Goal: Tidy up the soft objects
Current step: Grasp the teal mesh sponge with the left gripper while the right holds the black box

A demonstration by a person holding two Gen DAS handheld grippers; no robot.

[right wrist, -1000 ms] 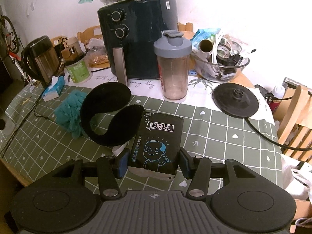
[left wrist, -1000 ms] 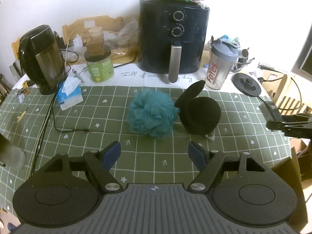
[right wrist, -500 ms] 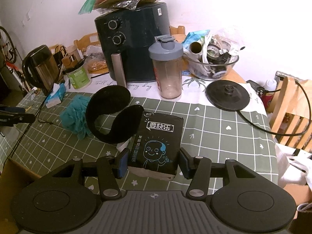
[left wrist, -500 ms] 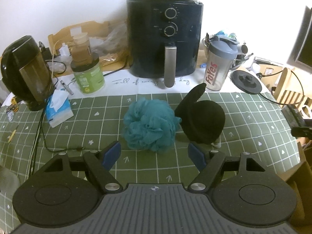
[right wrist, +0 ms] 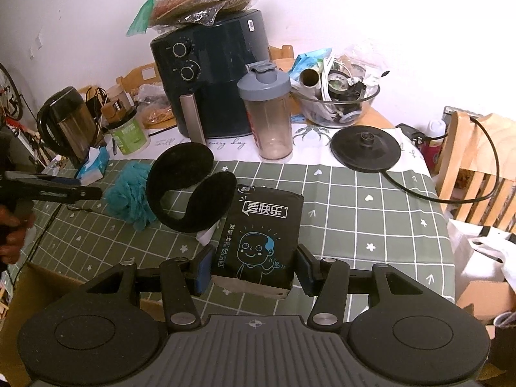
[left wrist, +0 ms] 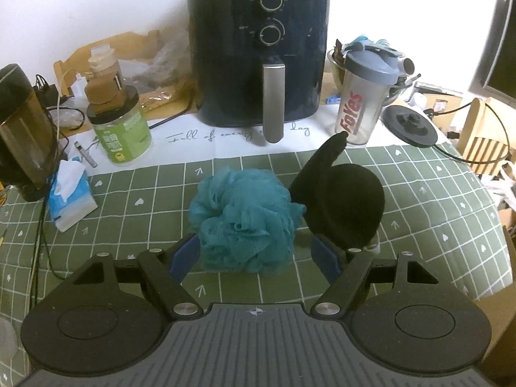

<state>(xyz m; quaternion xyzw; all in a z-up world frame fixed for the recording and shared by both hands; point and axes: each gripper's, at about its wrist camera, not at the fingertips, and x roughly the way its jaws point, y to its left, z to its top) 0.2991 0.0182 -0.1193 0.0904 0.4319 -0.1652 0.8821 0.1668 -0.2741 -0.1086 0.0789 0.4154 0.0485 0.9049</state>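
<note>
A teal mesh bath pouf (left wrist: pixel 242 222) lies on the green checked tablecloth (left wrist: pixel 419 213). My left gripper (left wrist: pixel 254 256) is open, its blue pads on either side of the pouf's near part. Black earmuffs (left wrist: pixel 342 203) rest just right of the pouf. My right gripper (right wrist: pixel 254 267) is shut on a black soft pack with a cartoon face (right wrist: pixel 261 238) and holds it above the table. In the right wrist view the pouf (right wrist: pixel 129 196) and earmuffs (right wrist: pixel 190 187) lie to the left, with the left gripper (right wrist: pixel 80 192) at the far left.
A dark air fryer (left wrist: pixel 258 51), a shaker bottle (left wrist: pixel 364 96), a green jar (left wrist: pixel 119 122), a kettle (left wrist: pixel 22 129) and a tissue pack (left wrist: pixel 69 200) stand along the back and left. A kettle base (right wrist: pixel 366 150) and cable lie at right. A wooden chair (right wrist: pixel 467 174) stands beyond the table's right edge.
My left gripper has moved forward to the pouf, which now sits between its open fingers. My right gripper has lifted and drawn back with the black pack.
</note>
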